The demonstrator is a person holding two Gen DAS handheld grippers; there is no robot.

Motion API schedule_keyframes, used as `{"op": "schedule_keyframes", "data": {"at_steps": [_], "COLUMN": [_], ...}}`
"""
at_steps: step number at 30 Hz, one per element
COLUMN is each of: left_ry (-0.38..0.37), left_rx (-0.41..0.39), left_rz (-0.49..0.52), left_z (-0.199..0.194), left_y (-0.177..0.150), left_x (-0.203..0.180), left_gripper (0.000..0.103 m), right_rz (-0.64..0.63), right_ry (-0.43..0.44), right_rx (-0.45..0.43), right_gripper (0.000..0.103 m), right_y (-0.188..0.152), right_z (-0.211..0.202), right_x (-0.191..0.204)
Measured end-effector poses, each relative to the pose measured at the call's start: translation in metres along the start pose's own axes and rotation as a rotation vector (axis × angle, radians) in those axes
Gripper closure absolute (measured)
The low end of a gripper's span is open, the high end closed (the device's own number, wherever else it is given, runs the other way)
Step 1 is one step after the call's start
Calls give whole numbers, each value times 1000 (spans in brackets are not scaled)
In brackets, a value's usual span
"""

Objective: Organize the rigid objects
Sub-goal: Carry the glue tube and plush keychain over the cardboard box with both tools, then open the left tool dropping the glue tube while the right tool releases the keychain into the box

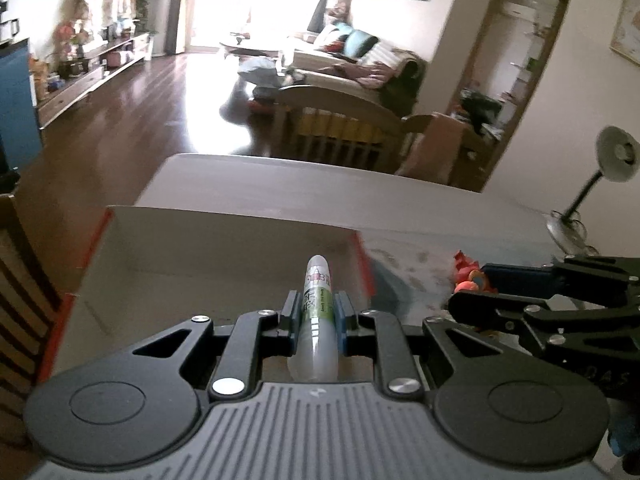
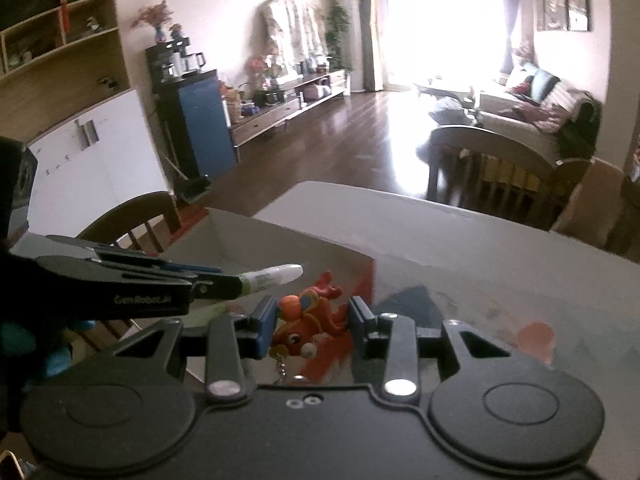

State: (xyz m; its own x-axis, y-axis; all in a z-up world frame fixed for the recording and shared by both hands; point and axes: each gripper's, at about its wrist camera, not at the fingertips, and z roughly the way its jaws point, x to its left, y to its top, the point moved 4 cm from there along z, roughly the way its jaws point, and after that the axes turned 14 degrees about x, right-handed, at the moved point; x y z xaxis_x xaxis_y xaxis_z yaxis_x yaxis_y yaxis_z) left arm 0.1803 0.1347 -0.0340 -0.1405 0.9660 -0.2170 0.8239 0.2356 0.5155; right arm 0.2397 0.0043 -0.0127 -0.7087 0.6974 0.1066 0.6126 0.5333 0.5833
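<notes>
Grey table [image 1: 280, 184], open box [image 1: 224, 240] at near edge. Left gripper [image 1: 316, 312] clamped on tube [image 1: 318, 300] above box; right gripper [image 2: 312, 320] clamped on orange figurine [image 2: 308, 312], probably beside it. Carry step; next, lower and release inside.

Two grippers: left gripper [image 1: 316, 316], right gripper [image 2: 312, 316]. One translucent tube [image 1: 316, 320] with green-and-white label. One orange toy figure [image 2: 308, 316] with keychain. One open cardboard box [image 1: 224, 240], red outside, at the table's left edge. One grey table [image 1: 320, 184]. One desk lamp [image 1: 600, 168] at the table's right edge. Two wooden chairs: one [image 2: 492, 152] at the far edge, another [image 2: 132, 216] at the left edge.
</notes>
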Motion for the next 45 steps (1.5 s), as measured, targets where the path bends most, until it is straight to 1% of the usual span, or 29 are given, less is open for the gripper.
{"op": "schedule_keyframes", "data": {"at_steps": [5, 10, 17, 22, 25, 31, 34, 41, 45], "left_ry": [49, 65, 106, 128, 122, 108, 107, 106, 113], "left_rx": [3, 22, 44, 75, 109, 162, 179, 191, 191], "left_rz": [-30, -67, -79, -39, -40, -37, -36, -36, -33], "left_z": [0, 10, 27, 46, 57, 70, 73, 71, 65], "left_y": [2, 2, 0, -3, -10, -22, -28, -34, -36], "left_x": [40, 78, 109, 113, 117, 119, 120, 115, 111], "left_gripper": [85, 85, 86, 86, 86, 86, 86, 86, 86], "right_rz": [-23, -55, -88, -129, -141, -139, -132, -126, -110], "right_ry": [17, -6, -40, -72, -76, -94, -87, -51, -30], "right_rx": [30, 74, 151, 213, 263, 319, 322, 302, 281], "right_gripper": [66, 66, 66, 66, 66, 65, 65, 54, 53], "right_y": [15, 18, 14, 6, 0, -8, -10, -9, -8], "right_z": [28, 57, 100, 129, 145, 162, 159, 150, 138], "right_x": [21, 37, 56, 65, 70, 70, 65, 65, 66]}}
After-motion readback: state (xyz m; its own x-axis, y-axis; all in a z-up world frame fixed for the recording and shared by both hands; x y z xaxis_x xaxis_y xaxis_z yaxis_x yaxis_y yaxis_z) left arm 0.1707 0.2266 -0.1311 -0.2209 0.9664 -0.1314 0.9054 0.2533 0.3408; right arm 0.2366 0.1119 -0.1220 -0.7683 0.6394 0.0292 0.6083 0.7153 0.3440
